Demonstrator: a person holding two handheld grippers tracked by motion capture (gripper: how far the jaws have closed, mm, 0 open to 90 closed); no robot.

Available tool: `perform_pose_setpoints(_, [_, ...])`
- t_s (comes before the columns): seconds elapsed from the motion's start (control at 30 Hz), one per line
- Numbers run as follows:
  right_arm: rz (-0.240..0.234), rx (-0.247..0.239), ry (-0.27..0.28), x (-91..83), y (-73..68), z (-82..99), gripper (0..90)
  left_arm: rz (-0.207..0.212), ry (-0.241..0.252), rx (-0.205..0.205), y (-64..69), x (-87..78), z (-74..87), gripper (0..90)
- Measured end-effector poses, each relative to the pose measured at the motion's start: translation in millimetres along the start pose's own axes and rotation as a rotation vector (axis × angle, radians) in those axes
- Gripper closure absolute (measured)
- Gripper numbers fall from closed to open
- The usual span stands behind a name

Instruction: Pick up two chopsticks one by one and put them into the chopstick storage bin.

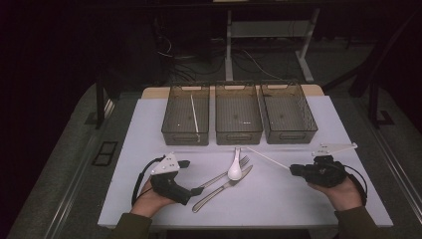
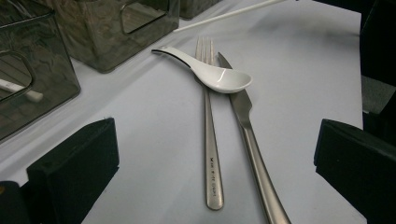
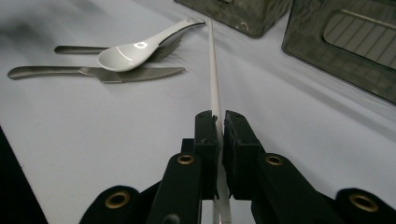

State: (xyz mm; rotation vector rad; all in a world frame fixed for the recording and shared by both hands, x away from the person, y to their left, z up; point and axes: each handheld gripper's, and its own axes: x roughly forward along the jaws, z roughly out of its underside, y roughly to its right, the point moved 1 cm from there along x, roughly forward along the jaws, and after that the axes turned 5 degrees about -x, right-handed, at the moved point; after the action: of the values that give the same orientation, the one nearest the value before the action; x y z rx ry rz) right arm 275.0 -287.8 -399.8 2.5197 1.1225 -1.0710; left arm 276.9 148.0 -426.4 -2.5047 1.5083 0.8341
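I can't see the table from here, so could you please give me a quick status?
Right tongs shut on white chopstick. Left tongs open, nothing between them. Spoon lies across fork and knife, beside the chopstick's tip.

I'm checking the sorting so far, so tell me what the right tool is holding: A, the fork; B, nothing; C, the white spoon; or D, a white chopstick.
D: in the right gripper view the right tool has its jaws closed on a thin white chopstick, while the white spoon lies on the fork beside the knife.
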Motion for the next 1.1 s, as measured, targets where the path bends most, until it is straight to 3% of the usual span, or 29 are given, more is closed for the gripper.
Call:
perform_pose_setpoints(0.6, [-0.045,-0.018,0.106,-15.9,-1.2,-22.6,84.2,0.005,0.007,-0.011,-1.2,-0.4,0.1,0.0])
perform_pose_setpoints(1.1, [-0.028,-0.046,0.159,-0.5,2.6,-69.6,84.2,0.003,0.006,-0.021,-2.1,1.6,1.2,0.0])
